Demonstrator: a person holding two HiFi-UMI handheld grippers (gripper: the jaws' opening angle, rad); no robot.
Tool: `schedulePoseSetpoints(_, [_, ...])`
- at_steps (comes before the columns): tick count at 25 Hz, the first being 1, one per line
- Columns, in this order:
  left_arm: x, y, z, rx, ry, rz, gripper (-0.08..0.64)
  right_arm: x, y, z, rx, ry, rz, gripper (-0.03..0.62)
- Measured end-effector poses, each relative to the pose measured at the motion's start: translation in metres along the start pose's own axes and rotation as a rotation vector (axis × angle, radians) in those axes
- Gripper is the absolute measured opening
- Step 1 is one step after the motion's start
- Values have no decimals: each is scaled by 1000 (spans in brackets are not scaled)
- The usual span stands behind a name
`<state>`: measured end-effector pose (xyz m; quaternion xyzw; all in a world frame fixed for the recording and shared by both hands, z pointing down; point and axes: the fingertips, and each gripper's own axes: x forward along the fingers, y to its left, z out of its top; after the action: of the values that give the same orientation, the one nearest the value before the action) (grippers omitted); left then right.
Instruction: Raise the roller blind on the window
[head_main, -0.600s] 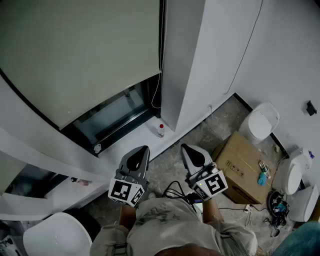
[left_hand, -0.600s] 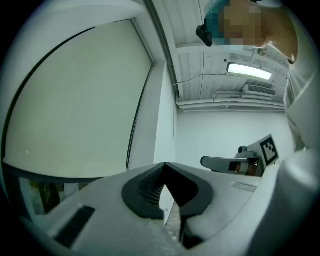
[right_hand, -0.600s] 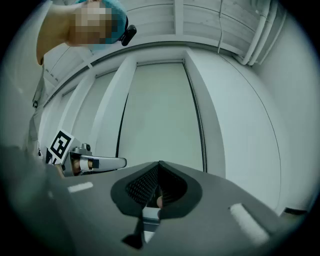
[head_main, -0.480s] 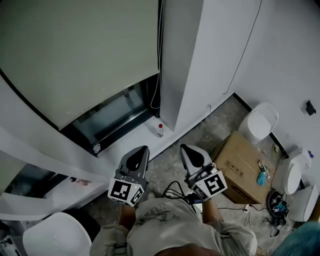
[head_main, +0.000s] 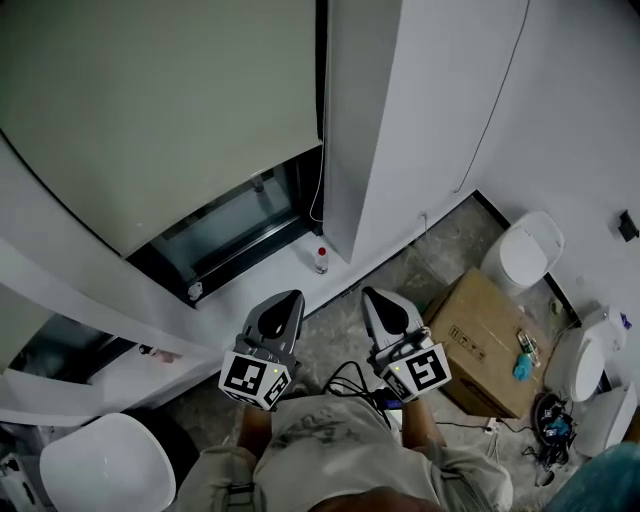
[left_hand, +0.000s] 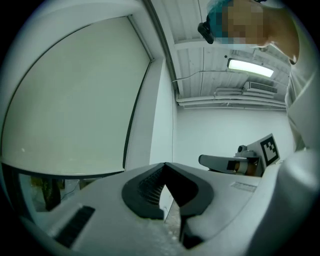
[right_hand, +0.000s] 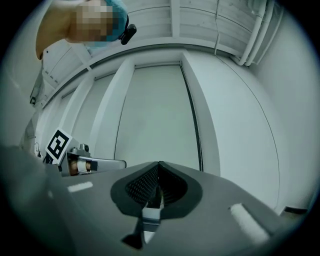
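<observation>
Pointing side by side toward the wall, the left gripper (head_main: 286, 302) and right gripper (head_main: 374, 297) are both clenched on nothing. The blind (head_main: 150, 110) hangs ahead and left of them, its cord (head_main: 318, 185) well ahead between the two.

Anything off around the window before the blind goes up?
Nothing looks spilled or damaged. One stray item: a small red-capped bottle stands on the sill below the right edge of the roller blind. Also odd: white toilets sit on the floor beside a cardboard box.
</observation>
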<state>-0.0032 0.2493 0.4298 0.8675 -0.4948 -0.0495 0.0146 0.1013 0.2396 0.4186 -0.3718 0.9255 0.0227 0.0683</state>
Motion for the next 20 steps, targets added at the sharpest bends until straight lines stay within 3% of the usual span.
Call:
schedulePoseSetpoints(9, [16, 10, -8, 7, 20, 15, 5, 21, -9, -8, 12, -5, 36, 11])
schedulePoseSetpoints(20, [50, 67, -8, -12, 15, -8, 5, 85, -26, -21, -14, 31, 8, 11])
